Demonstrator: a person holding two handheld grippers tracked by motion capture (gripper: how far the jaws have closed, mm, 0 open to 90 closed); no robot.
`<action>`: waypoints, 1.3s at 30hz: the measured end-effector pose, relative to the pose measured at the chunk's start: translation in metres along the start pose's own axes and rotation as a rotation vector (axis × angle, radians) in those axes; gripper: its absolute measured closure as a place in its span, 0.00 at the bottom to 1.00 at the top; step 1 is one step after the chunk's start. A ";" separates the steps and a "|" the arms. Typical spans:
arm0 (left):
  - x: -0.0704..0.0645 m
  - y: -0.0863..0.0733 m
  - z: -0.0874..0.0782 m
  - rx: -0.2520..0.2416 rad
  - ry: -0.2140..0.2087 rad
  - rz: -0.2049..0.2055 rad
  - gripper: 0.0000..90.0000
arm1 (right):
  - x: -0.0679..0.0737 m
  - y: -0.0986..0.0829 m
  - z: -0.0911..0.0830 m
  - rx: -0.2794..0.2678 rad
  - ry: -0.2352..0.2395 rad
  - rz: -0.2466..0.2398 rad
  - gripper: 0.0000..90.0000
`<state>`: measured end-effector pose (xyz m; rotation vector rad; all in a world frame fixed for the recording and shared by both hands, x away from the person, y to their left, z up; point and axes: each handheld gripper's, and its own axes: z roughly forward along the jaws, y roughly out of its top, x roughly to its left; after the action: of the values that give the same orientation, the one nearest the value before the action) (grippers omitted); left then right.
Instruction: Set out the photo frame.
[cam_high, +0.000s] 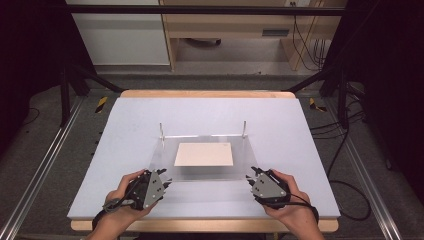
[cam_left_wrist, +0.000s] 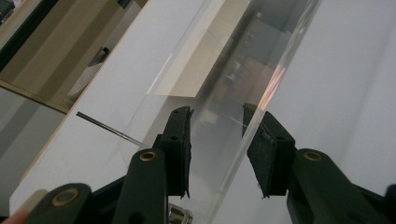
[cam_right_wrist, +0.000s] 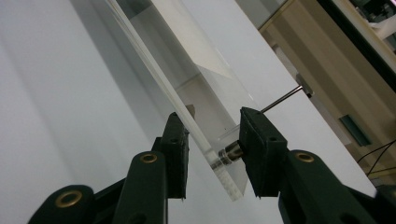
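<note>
Where the high view looks down on the white table (cam_high: 125, 150), a clear acrylic plate (cam_high: 165, 150) stands near its middle on thin metal legs, and a cream sheet (cam_high: 204, 154) lies under it. The plate's near edge is raised toward the person, with each near corner between the jaws of one gripper. In this view the left gripper (cam_high: 165, 181) and the right gripper (cam_high: 251, 176) look equal, and the jaw gaps cannot be judged.

The left gripper view gives more: the left gripper (cam_left_wrist: 217, 116) is spread apart, the plate's edge (cam_left_wrist: 275, 84) passes just beside the right-hand pad, and I cannot tell if it touches. A metal leg (cam_left_wrist: 107, 127) shows under the plate.

In the right gripper view, the right gripper (cam_right_wrist: 210, 119) is also spread, not clamped; the plate's corner (cam_right_wrist: 224, 179) with a small metal fitting (cam_right_wrist: 229, 153) sits between the pads.
</note>
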<state>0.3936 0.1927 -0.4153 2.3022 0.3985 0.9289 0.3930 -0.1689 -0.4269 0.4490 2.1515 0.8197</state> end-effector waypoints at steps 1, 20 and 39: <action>0.002 0.000 -0.001 -0.005 0.004 -0.005 0.68 | -0.001 0.002 -0.001 0.004 0.009 0.003 0.71; 0.055 0.024 -0.012 -0.020 -0.047 -0.077 0.74 | -0.048 0.044 -0.006 0.041 0.154 0.141 0.71; 0.114 0.056 -0.005 0.038 -0.144 -0.100 0.74 | -0.105 0.053 0.010 -0.087 0.256 0.264 0.59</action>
<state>0.4738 0.2064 -0.3172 2.3436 0.4683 0.7071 0.4704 -0.1838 -0.3384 0.6207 2.3090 1.1674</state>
